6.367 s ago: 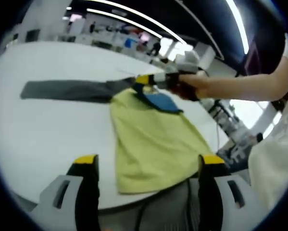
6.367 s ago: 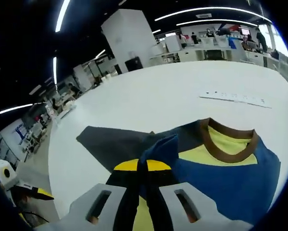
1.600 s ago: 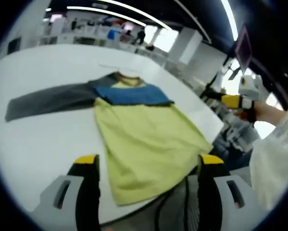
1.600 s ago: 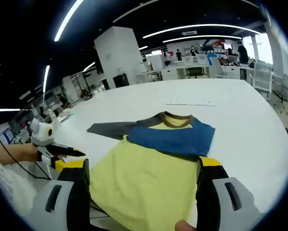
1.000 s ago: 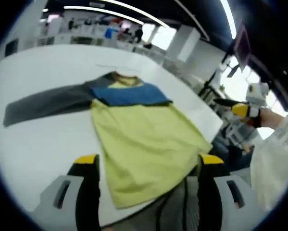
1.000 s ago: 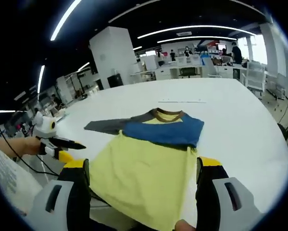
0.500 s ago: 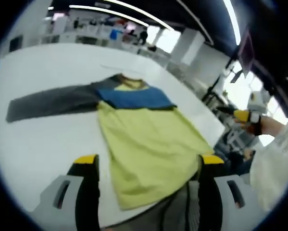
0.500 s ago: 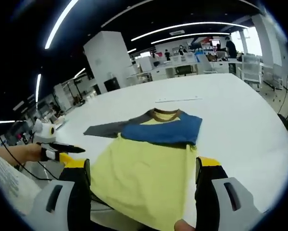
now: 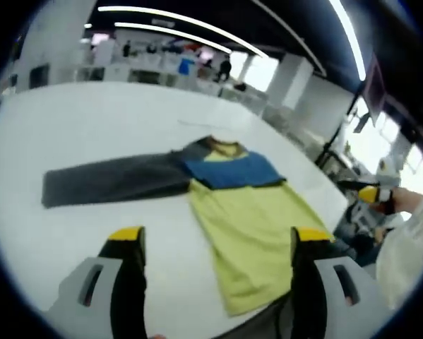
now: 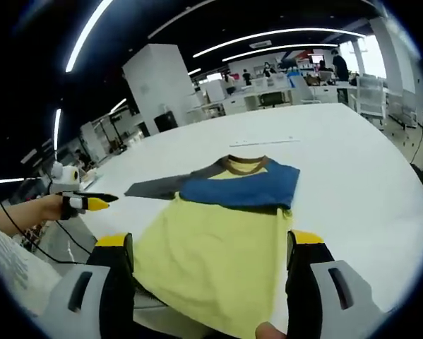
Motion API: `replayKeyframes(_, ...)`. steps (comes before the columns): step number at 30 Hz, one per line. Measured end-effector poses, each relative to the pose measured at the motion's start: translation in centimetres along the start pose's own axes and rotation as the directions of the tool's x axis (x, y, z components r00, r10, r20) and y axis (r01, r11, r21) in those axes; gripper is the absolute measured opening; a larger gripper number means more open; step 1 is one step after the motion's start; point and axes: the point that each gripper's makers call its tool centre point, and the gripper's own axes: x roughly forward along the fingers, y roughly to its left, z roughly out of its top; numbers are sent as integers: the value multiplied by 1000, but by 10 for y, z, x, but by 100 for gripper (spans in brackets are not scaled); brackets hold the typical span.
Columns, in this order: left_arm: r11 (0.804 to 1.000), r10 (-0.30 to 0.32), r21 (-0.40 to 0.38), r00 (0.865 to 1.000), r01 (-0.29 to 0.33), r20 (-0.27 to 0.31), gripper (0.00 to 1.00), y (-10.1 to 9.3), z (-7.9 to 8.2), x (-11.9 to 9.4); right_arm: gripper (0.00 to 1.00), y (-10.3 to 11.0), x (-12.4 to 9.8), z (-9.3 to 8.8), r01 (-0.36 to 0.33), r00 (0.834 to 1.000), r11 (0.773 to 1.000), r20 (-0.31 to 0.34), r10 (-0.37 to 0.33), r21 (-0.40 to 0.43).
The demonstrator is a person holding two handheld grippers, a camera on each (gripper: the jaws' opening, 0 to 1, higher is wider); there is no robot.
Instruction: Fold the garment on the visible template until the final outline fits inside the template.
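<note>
Both the left gripper (image 9: 215, 244) and the right gripper (image 10: 210, 247) hover with jaws released. The garment (image 10: 218, 226) lies ahead of them on the desk (image 10: 338, 141); its one grey sleeve (image 9: 112, 185), still spread, probably gets folded in next.

Yellow-blue garment (image 10: 222, 226) flat on table, one grey sleeve apparently outstretched

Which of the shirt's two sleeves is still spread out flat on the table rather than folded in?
The dark grey sleeve, lying stretched out on the white table away from the yellow body. The other sleeve lies folded across the chest as a blue band.
</note>
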Motion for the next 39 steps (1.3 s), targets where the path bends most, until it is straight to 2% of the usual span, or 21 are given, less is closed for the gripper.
replayKeyframes(3,1000,21,-21,999,-21,28,80,20,10,-3,89,-1,0,-2,0,1000,1000,-6,0,7)
replayKeyframes(7,994,95,-52,994,-92,54,79,61,23,-7,89,-2,0,-4,2,1000,1000,-12,-2,24)
replayKeyframes(8,990,126,-77,991,-122,47,78,75,23,-8,88,-3,0,-6,5,1000,1000,-23,-4,14)
replayKeyframes(11,985,158,-78,986,-154,49,78,100,29,-9,88,-4,1,-11,10,999,1000,-52,-10,-16)
replayKeyframes(14,981,179,-84,983,-174,48,78,117,32,-8,88,-4,1,-11,13,998,1000,-57,-13,-5)
replayKeyframes(17,972,217,-92,976,-214,23,78,137,31,-7,88,-3,2,-13,13,998,1000,-65,-12,2)
replayKeyframes(19,965,243,-101,970,-240,13,78,151,32,-7,87,-3,3,-17,13,997,1000,-80,-14,-9)
replayKeyframes(20,951,279,-144,960,-275,13,78,162,33,-7,87,-4,3,-20,17,996,1000,-91,-18,-8)
replayKeyframes(22,936,302,-200,953,-290,27,78,175,34,-4,87,-5,2,-23,25,994,1000,-103,-25,2)
replayKeyframes(24,923,317,-237,948,-302,27,79,182,34,-3,87,-6,2,-25,28,994,1000,-110,-27,3)
replayKeyframes(29,933,307,-201,952,-298,13,79,188,34,6,86,-7,1,-25,42,992,999,-121,-41,3)
replayKeyframes(33,932,320,-176,947,-316,-9,80,199,31,11,86,-8,2,-26,48,990,999,-131,-47,8)
replayKeyframes(36,919,336,-207,941,-337,-40,80,210,22,15,85,-7,2,-29,50,989,999,-142,-49,7)
replayKeyframes(39,916,338,-211,939,-342,-54,79,215,16,17,84,-6,2,-31,54,988,999,-145,-53,5)
